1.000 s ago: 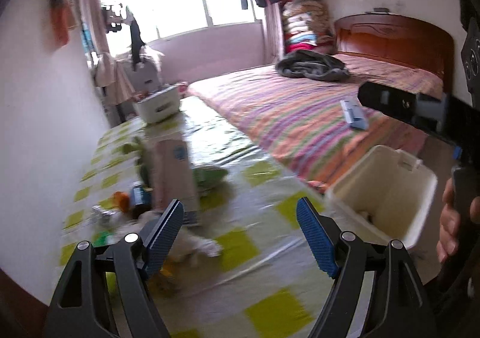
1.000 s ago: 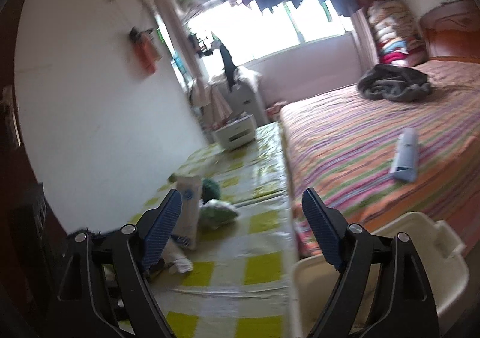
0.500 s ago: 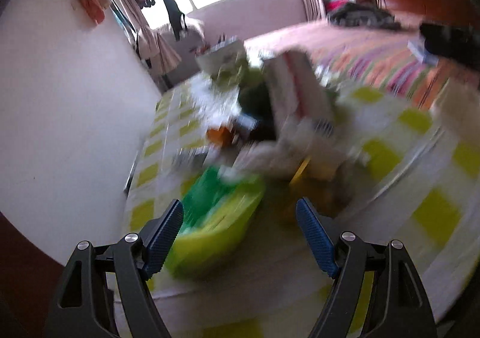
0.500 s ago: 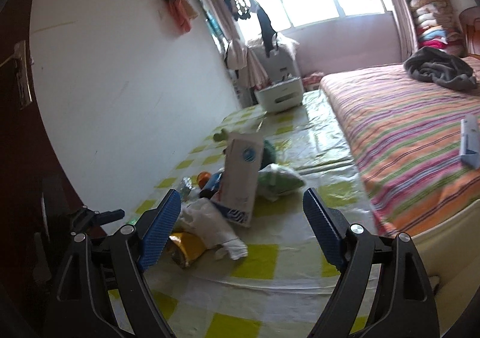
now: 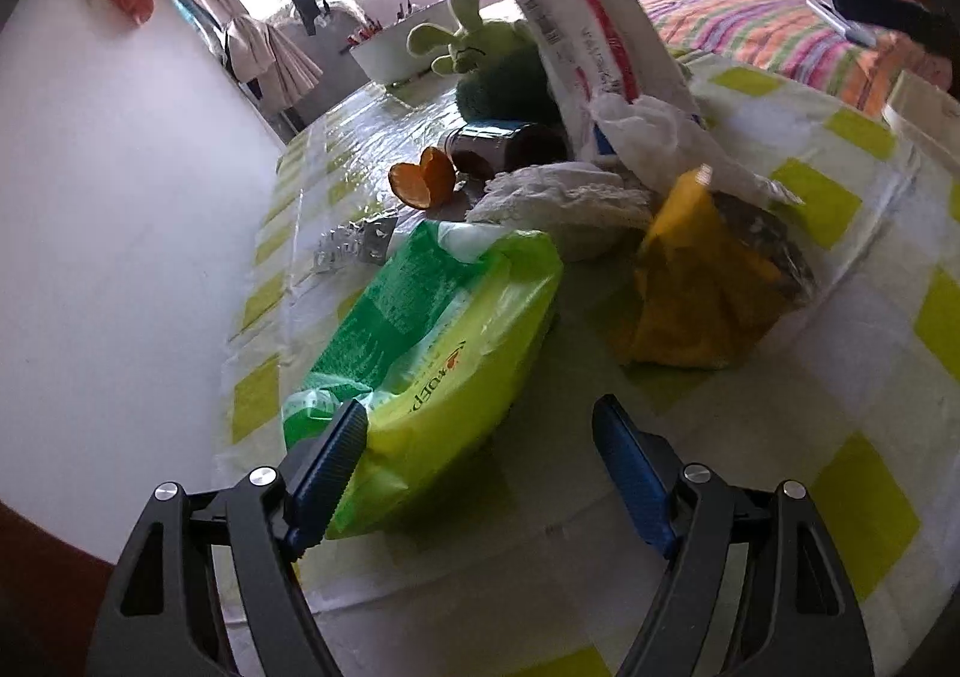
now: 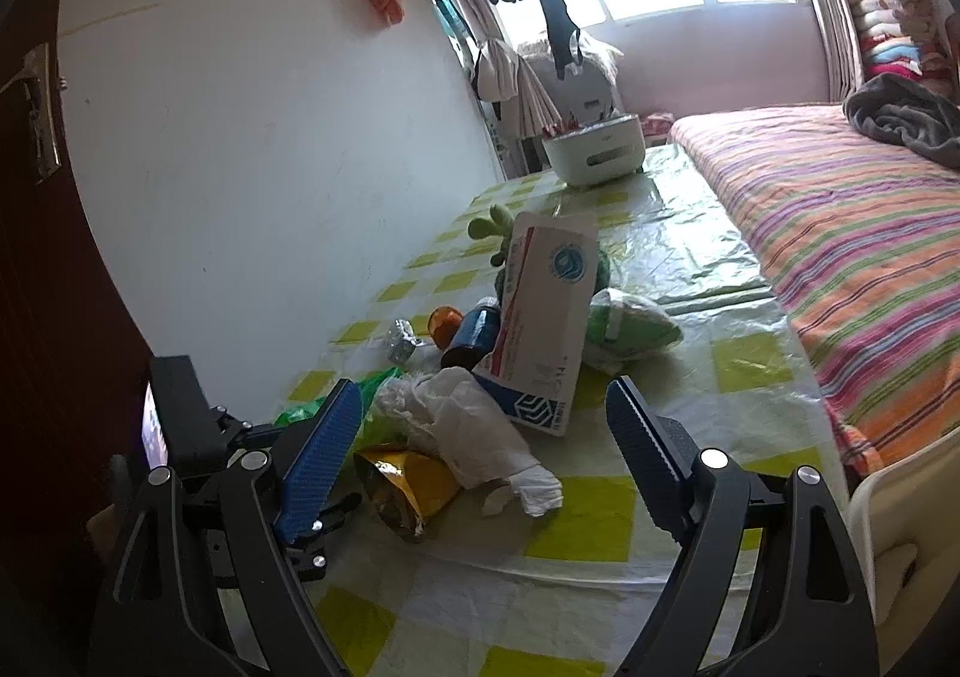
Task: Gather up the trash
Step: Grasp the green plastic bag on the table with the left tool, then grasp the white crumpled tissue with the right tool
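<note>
my left gripper (image 5: 480,458) is low over the table (image 5: 840,317), jaws spread wide, nothing gripped. the green pack (image 5: 432,341) lies flat on the checked cloth with its near end between my fingers; the left pad (image 5: 327,467) is right at its corner, can't tell if it touches, the right pad is clear of it. just right of the pack is a yellow bag (image 5: 702,281), crumpled, mouth up. behind those a white rag (image 5: 564,197), then crumpled tissue (image 5: 654,137) against the tilted carton (image 5: 594,47). a dark bottle (image 5: 510,146) lies on its side beside the orange peel (image 5: 423,179); a foil blister (image 5: 357,245) sits left of the pack's far end. a green plush (image 5: 474,41) is behind the bottle.

my right gripper (image 6: 480,449) is also released, jaws wide, empty, hovering above the near table edge. in its view the tissue (image 6: 474,431) and yellow bag (image 6: 402,482) sit between the fingers but further off, not touched. the carton (image 6: 543,317) leans behind them. the left gripper's body (image 6: 186,425) shows at the lower left. the white bin (image 6: 882,509) is at the right edge, beside the bed (image 6: 840,233).
</note>
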Action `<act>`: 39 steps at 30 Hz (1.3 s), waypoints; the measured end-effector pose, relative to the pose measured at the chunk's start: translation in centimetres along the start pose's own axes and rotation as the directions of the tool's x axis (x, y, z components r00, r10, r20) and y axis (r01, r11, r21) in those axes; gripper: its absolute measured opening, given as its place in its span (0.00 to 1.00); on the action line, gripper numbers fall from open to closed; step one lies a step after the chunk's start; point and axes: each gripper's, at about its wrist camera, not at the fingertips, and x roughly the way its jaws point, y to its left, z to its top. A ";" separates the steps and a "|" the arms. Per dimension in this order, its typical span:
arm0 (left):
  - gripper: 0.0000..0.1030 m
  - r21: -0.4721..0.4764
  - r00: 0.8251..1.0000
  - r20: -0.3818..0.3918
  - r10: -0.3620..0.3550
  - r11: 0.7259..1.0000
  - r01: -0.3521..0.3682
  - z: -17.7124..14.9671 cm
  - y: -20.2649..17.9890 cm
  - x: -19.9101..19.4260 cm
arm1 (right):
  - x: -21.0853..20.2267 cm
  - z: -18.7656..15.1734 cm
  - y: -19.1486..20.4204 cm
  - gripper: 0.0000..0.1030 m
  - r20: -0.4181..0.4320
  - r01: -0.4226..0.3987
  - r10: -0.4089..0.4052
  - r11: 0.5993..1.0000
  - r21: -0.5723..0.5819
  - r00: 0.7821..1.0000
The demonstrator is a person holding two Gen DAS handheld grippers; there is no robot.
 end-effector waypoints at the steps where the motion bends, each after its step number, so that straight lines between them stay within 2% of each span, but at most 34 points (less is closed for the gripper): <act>1: 0.73 -0.008 1.000 -0.001 -0.005 1.000 0.005 0.1 0.3 0.3 | 0.3 0.0 0.1 0.80 -0.007 0.005 -0.005 1.000 -0.001 1.000; 4: 0.69 -0.030 1.000 0.002 -0.029 0.999 0.029 0.2 1.3 0.9 | 1.1 -0.2 0.2 0.80 -0.034 0.011 -0.011 1.000 0.003 0.999; 6: 0.54 -0.048 1.000 0.000 -0.027 0.998 0.027 0.3 2.0 1.3 | 1.6 -0.2 0.3 0.80 -0.048 0.013 -0.012 1.000 0.012 0.999; 7: 0.41 -0.064 1.000 0.001 -0.025 0.998 0.025 0.3 2.6 1.4 | 1.8 -0.3 0.3 0.80 -0.053 0.013 -0.012 1.000 0.014 0.999; 8: 0.36 -0.086 0.999 0.002 -0.035 0.996 0.035 0.3 3.3 1.5 | 2.0 -0.3 0.3 0.80 -0.056 0.008 -0.007 1.000 0.016 0.998; 11: 0.30 -0.177 0.991 0.015 -0.132 0.975 0.133 0.3 5.4 1.5 | 2.2 -0.4 0.6 0.80 -0.059 0.001 -0.001 1.000 0.011 0.998; 16: 0.16 -0.264 0.985 0.046 -0.166 0.949 0.172 0.3 6.8 1.4 | 2.3 -0.4 0.8 0.80 -0.064 -0.007 0.007 1.000 0.004 0.998; 20: 0.13 -0.342 0.980 0.095 -0.177 0.918 0.199 0.6 7.8 0.6 | 2.8 -0.4 1.0 0.79 -0.074 -0.007 0.007 1.000 -0.002 0.997; 25: 0.12 -0.403 0.974 0.170 -0.150 0.891 0.207 0.7 8.1 -1.3 | 4.1 -0.6 1.4 0.78 -0.109 0.009 -0.012 1.000 -0.028 0.994; 27: 0.12 -0.420 0.967 0.205 -0.149 0.879 0.224 0.8 8.2 -2.2 | 4.9 -0.7 1.5 0.72 -0.133 0.014 -0.018 0.999 -0.037 0.991; 29: 0.12 -0.425 0.958 0.243 -0.150 0.872 0.244 0.9 8.1 -3.1 | 5.7 -0.9 1.6 0.63 -0.164 0.016 -0.023 0.999 -0.046 0.986; 33: 0.12 -0.438 0.936 0.306 -0.174 0.848 0.300 1.3 8.1 -4.1 | 7.4 -1.0 1.6 0.62 -0.216 0.022 -0.033 0.998 -0.052 0.976; 39: 0.12 -0.432 0.924 0.327 -0.198 0.839 0.332 1.8 7.6 -4.5 | 9.6 -1.2 1.9 0.62 -0.277 0.038 -0.058 0.996 -0.077 0.959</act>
